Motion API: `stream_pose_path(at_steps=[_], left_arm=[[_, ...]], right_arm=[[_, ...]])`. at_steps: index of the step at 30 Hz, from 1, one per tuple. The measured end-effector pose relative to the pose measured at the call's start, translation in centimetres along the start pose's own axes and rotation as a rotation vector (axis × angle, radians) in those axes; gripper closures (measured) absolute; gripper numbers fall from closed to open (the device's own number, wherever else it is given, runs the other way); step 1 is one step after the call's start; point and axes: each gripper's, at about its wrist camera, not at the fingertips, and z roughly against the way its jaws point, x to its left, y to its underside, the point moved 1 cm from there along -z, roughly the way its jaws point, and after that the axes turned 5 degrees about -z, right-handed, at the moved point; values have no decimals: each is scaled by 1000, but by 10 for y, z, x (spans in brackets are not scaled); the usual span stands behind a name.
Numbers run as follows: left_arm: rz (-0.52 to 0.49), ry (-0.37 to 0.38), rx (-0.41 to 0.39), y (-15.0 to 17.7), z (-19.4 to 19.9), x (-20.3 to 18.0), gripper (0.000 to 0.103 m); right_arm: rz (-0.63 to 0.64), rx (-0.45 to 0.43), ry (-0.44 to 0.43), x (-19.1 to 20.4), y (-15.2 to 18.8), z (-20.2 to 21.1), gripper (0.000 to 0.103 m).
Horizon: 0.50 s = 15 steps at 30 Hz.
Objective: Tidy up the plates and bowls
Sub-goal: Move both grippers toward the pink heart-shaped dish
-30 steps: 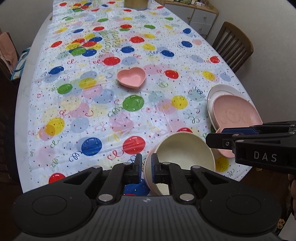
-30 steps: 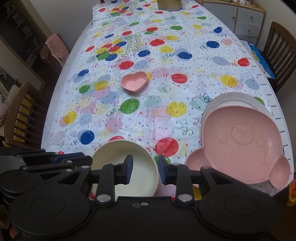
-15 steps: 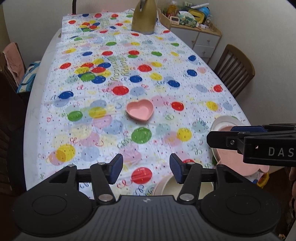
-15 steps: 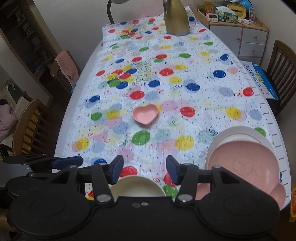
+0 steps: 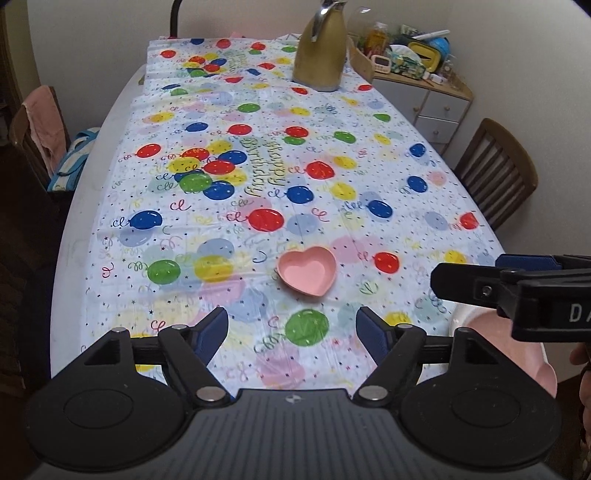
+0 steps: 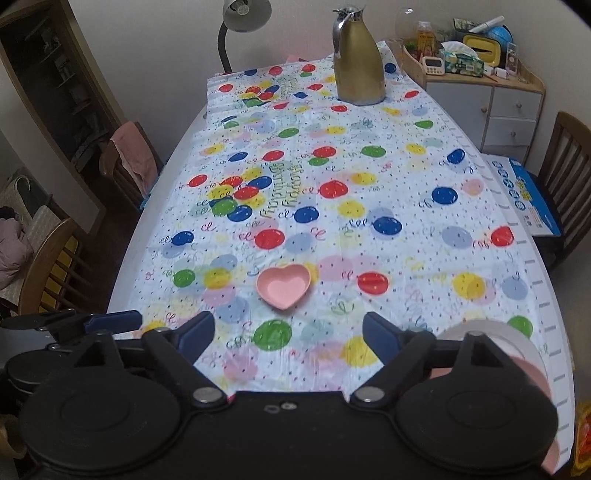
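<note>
A pink heart-shaped bowl [image 5: 308, 271] [image 6: 284, 286] sits alone in the middle of the balloon-print tablecloth [image 5: 258, 177], ahead of both grippers. My left gripper [image 5: 291, 328] hovers over the near cloth, its jaws opening with nothing between them. My right gripper [image 6: 288, 328] is likewise opening and empty. Each shows in the other's view: the right gripper [image 5: 465, 271] at the right edge, the left gripper [image 6: 88, 319] at the lower left. A pink plate [image 5: 491, 332] [image 6: 532, 373] lies on a white plate [image 6: 480, 330] at the near right, mostly hidden. The cream bowl is out of sight.
A gold thermos jug [image 5: 321, 48] [image 6: 358, 59] stands at the table's far end beside a desk lamp [image 6: 240, 22]. Wooden chairs [image 5: 495, 170] [image 6: 48, 266] flank both sides. A cluttered drawer cabinet [image 6: 498, 99] is at the back right, and a blue box [image 6: 528, 195] lies by the right edge.
Both grippers drew back and upward from the cream bowl and opened their jaws. The bowl slid out of view under the gripper bodies, and the table's far end came into view.
</note>
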Motion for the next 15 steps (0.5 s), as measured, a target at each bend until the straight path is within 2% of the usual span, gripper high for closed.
stream_pose_path(at_steps=[2, 15], left_arm=[[20, -4, 8, -6, -11, 4, 27], [119, -52, 76, -31, -85, 20, 27]], right_arm=[[-6, 2, -9, -4, -6, -10, 7], [-40, 123, -8, -23, -40, -94, 9]])
